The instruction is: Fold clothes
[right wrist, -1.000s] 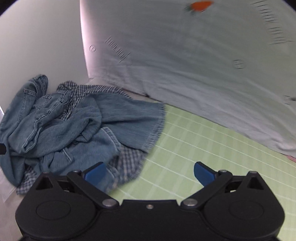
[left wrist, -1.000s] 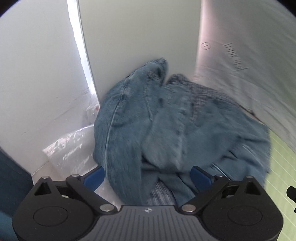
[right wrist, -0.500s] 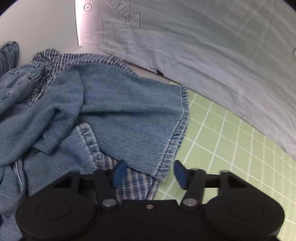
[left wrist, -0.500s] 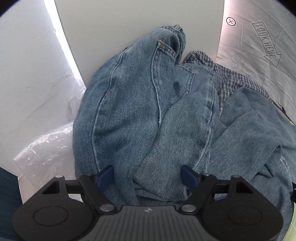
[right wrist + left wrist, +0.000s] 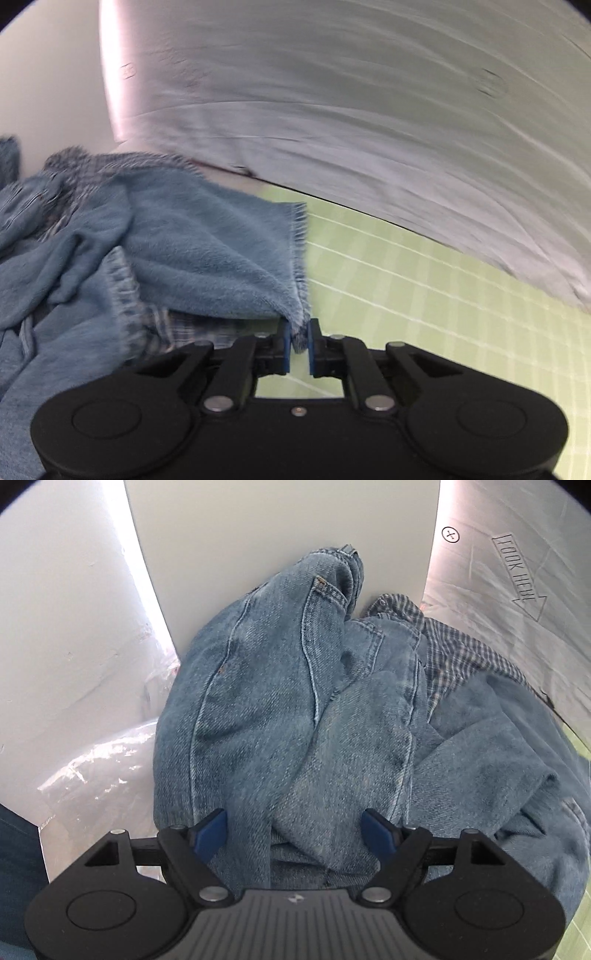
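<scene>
Two grippers work at one heap of clothes. The left gripper point(image 5: 295, 829) has its blue fingers point(image 5: 210, 830) spread wide, straddling a fold of the denim jeans point(image 5: 266, 686) without pinching it; the cloth lies between the pads, apart from at least the right one. In the left wrist view the jeans fill the middle and rise toward 12 o'clock, where the waistband leans against a white panel point(image 5: 280, 528). A checked shirt point(image 5: 465, 653) peeks out at 2 o'clock, partly under the denim. Crinkled clear plastic point(image 5: 99, 768) lies at 9 o'clock, beside the jeans. A grey sheet point(image 5: 517, 572) with a drawn arrow hangs at 1 o'clock.

The right gripper point(image 5: 298, 345) is clenched on the frayed corner of a blue towel point(image 5: 207, 258), the corner caught between its two blue pads. In the right wrist view the towel stretches from the pads toward 10 o'clock, over the checked shirt and more denim at 9 o'clock. A green gridded mat point(image 5: 424, 295) covers the surface from 3 to 5 o'clock. This view is blurred.
</scene>
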{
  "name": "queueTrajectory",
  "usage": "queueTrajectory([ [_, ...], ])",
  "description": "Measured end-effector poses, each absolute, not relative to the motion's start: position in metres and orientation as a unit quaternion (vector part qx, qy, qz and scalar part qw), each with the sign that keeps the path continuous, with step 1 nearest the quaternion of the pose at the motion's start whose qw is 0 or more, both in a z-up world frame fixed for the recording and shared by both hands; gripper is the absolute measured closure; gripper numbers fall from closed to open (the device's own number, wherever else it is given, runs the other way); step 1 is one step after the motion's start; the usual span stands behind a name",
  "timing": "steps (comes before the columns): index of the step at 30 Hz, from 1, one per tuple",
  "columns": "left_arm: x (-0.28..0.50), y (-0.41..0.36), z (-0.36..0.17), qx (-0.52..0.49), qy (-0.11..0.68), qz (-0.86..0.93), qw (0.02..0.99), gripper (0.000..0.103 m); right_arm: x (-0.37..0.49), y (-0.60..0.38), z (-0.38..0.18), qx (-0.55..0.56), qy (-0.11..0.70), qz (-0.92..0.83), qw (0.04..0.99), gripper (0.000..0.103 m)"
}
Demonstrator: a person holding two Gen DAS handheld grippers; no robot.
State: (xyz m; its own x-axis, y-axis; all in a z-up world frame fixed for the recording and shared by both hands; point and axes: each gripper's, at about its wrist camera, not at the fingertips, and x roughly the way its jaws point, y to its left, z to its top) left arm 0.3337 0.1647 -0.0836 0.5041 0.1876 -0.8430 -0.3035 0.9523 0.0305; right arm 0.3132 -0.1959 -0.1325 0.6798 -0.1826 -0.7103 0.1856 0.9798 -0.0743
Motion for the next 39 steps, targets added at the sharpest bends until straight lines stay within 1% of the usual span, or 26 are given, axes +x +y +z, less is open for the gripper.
queueTrajectory([
  [6, 0.316, 0.174, -0.077, -0.075, 0.474, 0.124, 0.869, 0.023, 0.267, -0.244, -0.126, -0.037, 0.379, -0.209, 0.901, 0.095],
  [14, 0.300, 0.183, -0.071, -0.078, 0.471, 0.107, 0.872, 0.023, 0.197, -0.368, -0.113, -0.017, 0.381, -0.412, 0.828, 0.095],
  [18, 0.300, 0.184, -0.065, -0.081, 0.461, 0.108, 0.877, 0.023, 0.183, -0.382, -0.125, 0.020, 0.415, -0.425, 0.804, 0.089],
  [19, 0.300, 0.184, -0.063, -0.081, 0.458, 0.108, 0.878, 0.023, 0.181, -0.377, -0.126, 0.033, 0.417, -0.418, 0.806, 0.083],
  [20, 0.300, 0.184, -0.062, -0.082, 0.456, 0.108, 0.880, 0.023, 0.180, -0.371, -0.127, 0.045, 0.417, -0.414, 0.808, 0.078],
  [22, 0.300, 0.184, -0.059, -0.083, 0.451, 0.109, 0.882, 0.023, 0.181, -0.361, -0.129, 0.076, 0.414, -0.409, 0.810, 0.060],
  [23, 0.300, 0.184, -0.057, -0.084, 0.448, 0.109, 0.883, 0.023, 0.182, -0.355, -0.129, 0.096, 0.412, -0.403, 0.812, 0.056],
  [24, 0.300, 0.184, -0.056, -0.084, 0.446, 0.109, 0.884, 0.023, 0.183, -0.350, -0.129, 0.124, 0.409, -0.392, 0.815, 0.048],
  [25, 0.300, 0.184, -0.054, -0.085, 0.443, 0.109, 0.886, 0.023, 0.185, -0.344, -0.130, 0.150, 0.405, -0.381, 0.818, 0.043],
  [26, 0.300, 0.184, -0.053, -0.086, 0.441, 0.109, 0.887, 0.022, 0.187, -0.337, -0.130, 0.170, 0.401, -0.370, 0.821, 0.041],
  [27, 0.302, 0.186, -0.051, -0.086, 0.435, 0.110, 0.890, 0.020, 0.191, -0.329, -0.131, 0.186, 0.399, -0.358, 0.823, 0.035],
  [28, 0.303, 0.188, -0.049, -0.085, 0.428, 0.110, 0.893, 0.013, 0.196, -0.322, -0.131, 0.199, 0.398, -0.346, 0.826, 0.031],
  [29, 0.306, 0.190, -0.049, -0.081, 0.423, 0.112, 0.896, 0.009, 0.202, -0.316, -0.131, 0.206, 0.400, -0.336, 0.827, 0.030],
  [33, 0.319, 0.195, -0.058, -0.085, 0.426, 0.107, 0.894, 0.009, 0.215, -0.301, -0.137, 0.225, 0.415, -0.334, 0.816, 0.023],
  [37, 0.333, 0.198, -0.071, -0.099, 0.438, 0.098, 0.888, 0.009, 0.209, -0.303, -0.149, 0.262, 0.430, -0.340, 0.794, 0.023],
  [39, 0.340, 0.198, -0.074, -0.112, 0.438, 0.085, 0.888, 0.021, 0.200, -0.304, -0.152, 0.268, 0.434, -0.347, 0.788, 0.023],
])
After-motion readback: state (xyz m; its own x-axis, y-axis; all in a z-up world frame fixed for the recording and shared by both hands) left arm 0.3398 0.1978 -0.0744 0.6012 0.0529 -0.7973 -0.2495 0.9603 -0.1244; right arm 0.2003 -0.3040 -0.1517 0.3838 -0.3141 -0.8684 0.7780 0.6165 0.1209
